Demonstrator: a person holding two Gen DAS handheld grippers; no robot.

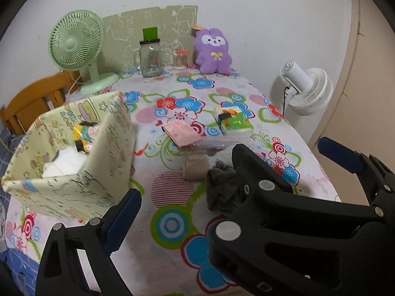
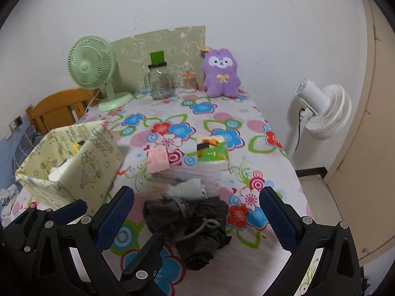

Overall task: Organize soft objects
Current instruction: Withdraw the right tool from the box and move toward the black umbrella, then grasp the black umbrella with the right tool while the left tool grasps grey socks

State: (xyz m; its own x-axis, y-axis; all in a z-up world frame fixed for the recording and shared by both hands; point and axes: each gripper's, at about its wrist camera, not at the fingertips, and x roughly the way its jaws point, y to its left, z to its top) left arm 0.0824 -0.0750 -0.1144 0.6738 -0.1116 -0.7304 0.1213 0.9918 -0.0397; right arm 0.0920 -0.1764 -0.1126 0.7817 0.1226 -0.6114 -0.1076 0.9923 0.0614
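A crumpled dark grey cloth with a drawstring (image 2: 187,224) lies on the flowered table (image 2: 217,113), low between the fingers of my right gripper (image 2: 196,192), whose blue pads stand wide and clear of it. In the left wrist view the same cloth (image 1: 219,187) is half hidden by the right gripper (image 1: 288,153). My left gripper (image 1: 197,192) is open, only its left finger (image 1: 121,219) clearly showing, close to the yellow fabric box (image 1: 74,148). A purple plush (image 1: 213,51) sits at the far end.
A green tissue pack (image 2: 212,153), a pink packet (image 2: 159,159) and pale folded cloths (image 2: 190,185) lie mid-table. A green desk fan (image 1: 74,44), a glass jar (image 1: 150,59) and a swab pot (image 1: 179,60) stand at the back. A white floor fan (image 2: 325,108) stands off the right edge.
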